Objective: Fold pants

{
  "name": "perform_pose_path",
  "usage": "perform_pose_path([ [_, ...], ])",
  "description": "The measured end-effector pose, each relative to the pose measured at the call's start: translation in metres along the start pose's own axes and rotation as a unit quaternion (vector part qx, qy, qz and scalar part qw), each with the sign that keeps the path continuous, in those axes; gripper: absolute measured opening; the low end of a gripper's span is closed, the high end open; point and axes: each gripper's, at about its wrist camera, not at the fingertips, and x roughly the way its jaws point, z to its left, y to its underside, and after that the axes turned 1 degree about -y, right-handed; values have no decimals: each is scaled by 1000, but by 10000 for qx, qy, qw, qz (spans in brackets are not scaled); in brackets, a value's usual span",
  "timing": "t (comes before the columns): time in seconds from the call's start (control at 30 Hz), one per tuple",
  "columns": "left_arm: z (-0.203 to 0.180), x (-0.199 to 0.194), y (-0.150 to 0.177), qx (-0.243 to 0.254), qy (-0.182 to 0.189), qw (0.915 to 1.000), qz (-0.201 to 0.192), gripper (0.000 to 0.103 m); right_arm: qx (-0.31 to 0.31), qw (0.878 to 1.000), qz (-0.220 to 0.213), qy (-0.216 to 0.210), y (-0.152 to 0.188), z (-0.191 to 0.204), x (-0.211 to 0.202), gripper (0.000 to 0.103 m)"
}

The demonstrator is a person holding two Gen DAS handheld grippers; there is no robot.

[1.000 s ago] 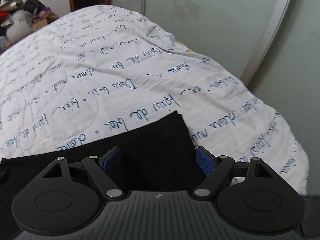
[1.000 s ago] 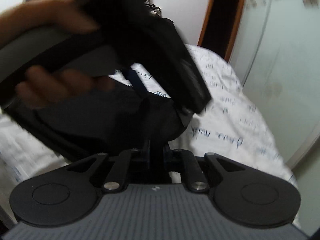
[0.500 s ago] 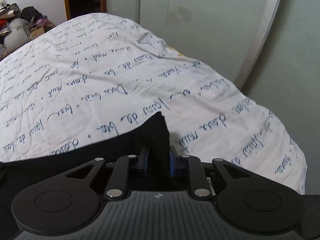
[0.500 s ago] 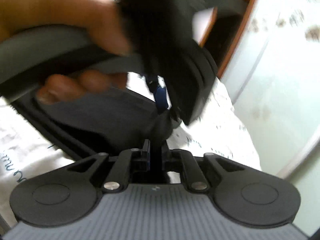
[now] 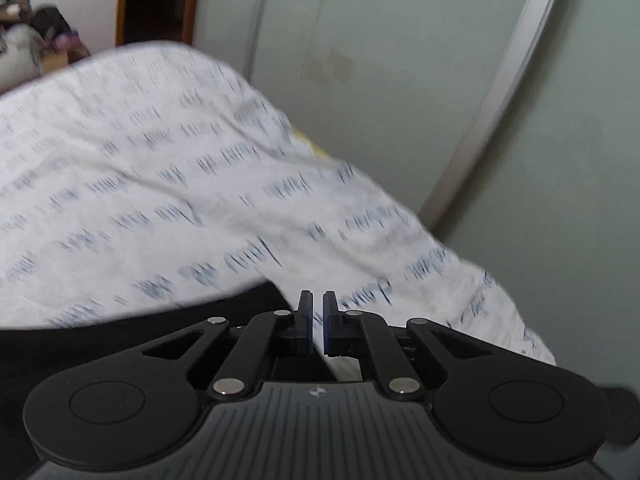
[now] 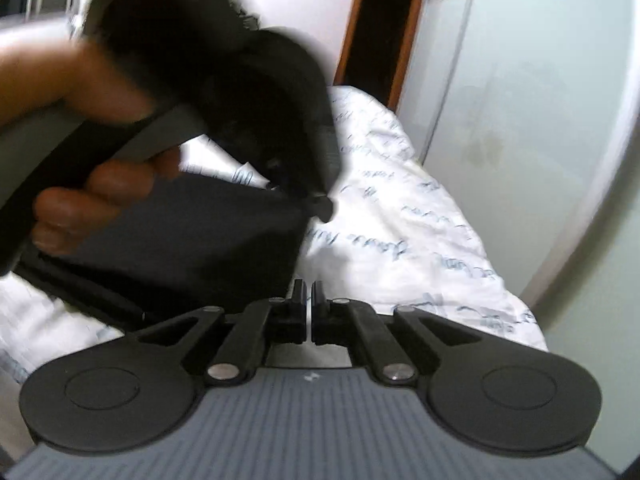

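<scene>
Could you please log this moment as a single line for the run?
left gripper: shut on pants corner | right gripper: shut, grip unclear | pants: corner raised over bed

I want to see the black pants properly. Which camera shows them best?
The right wrist view. There the black pants spread wide across the white bedspread, one corner lifted toward the left gripper. The left wrist view shows only a dark strip of pants along its lower left, partly hidden behind the gripper body.

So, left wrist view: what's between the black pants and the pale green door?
Only the white script-printed bedcover. Nothing else lies on it between the pants and the pale green door. The left wrist view shows this.
</scene>
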Motion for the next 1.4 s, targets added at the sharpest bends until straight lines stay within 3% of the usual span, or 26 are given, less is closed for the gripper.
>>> perform_pose_path([
  [0.13, 40, -46, 5, -189, -667, 9972, -268, 12, 381, 9974, -606, 7, -11, -22, -22, 16],
  [0.2, 69, -63, 18, -433, -954, 9943, -188, 22, 411, 9960, -722, -315, -19, -13, -17, 35],
  [0.23, 85, -71, 28, -577, -1112, 9920, -130, 36, 430, 9953, -683, -543, -21, -6, -11, 37],
  [0.27, 100, -79, 40, -716, -1262, 9894, -105, 60, 394, 9946, -577, -764, -22, 3, -3, 37],
  [0.33, 126, -91, 66, -842, -1630, 9830, -92, 78, 258, 9945, -325, -959, -20, 20, 17, 37],
  [0.43, 163, -114, 99, -998, -2370, 9664, -57, 78, 89, 9955, 235, -914, -9, 38, 49, 38],
  [0.5, 187, -137, 117, -1397, -2635, 9540, -295, 78, 26, 9970, 209, -739, -4, 50, 44, 38],
  [0.63, 233, -175, 139, -2460, -2479, 9355, -530, 78, -65, 9939, -76, -1102, -17, 79, 16, 38],
  [0.7, 242, -185, 145, -2595, -2425, 9331, -563, 78, -346, 9939, 54, -1041, -27, 105, 38, 38],
  [0.77, 244, -190, 151, -2487, -2540, 9330, -568, 78, -401, 9904, 390, -1262, -27, 134, 56, 39],
  [0.87, 243, -193, 158, -2187, -2717, 9360, -481, 78, -840, 9840, 179, -1563, -29, 180, 35, 31],
  [0.93, 244, -196, 162, -2059, -2784, 9370, -468, 78, -849, 9782, 69, -1894, -36, 185, 32, 33],
  [1.03, 248, -197, 166, -2039, -2705, 9395, -513, 80, -681, 9882, 81, -1367, -45, 172, 41, 33],
  [1.07, 250, -195, 169, -2029, -2649, 9412, -524, 85, -569, 9908, 168, -1217, -47, 166, 45, 35],
  [1.13, 256, -184, 174, -1951, -2697, 9424, -315, 86, -429, 9896, 490, -1282, -43, 164, 50, 37],
  [1.2, 254, -186, 178, -1840, -2859, 9398, -332, 86, -798, 9887, 419, -1200, -40, 172, 48, 35],
  [1.27, 255, -210, 181, -1907, -2930, 9341, -730, 86, -753, 9878, 166, -1351, -47, 176, 36, 37],
  [1.33, 265, -239, 183, -2148, -3001, 9227, -1118, 86, -715, 9854, -109, -1541, -57, 186, 21, 45],
  [1.4, 284, -266, 188, -2508, -3124, 9074, -1272, 86, -1166, 9795, -372, -1603, -64, 209, 8, 59],
])
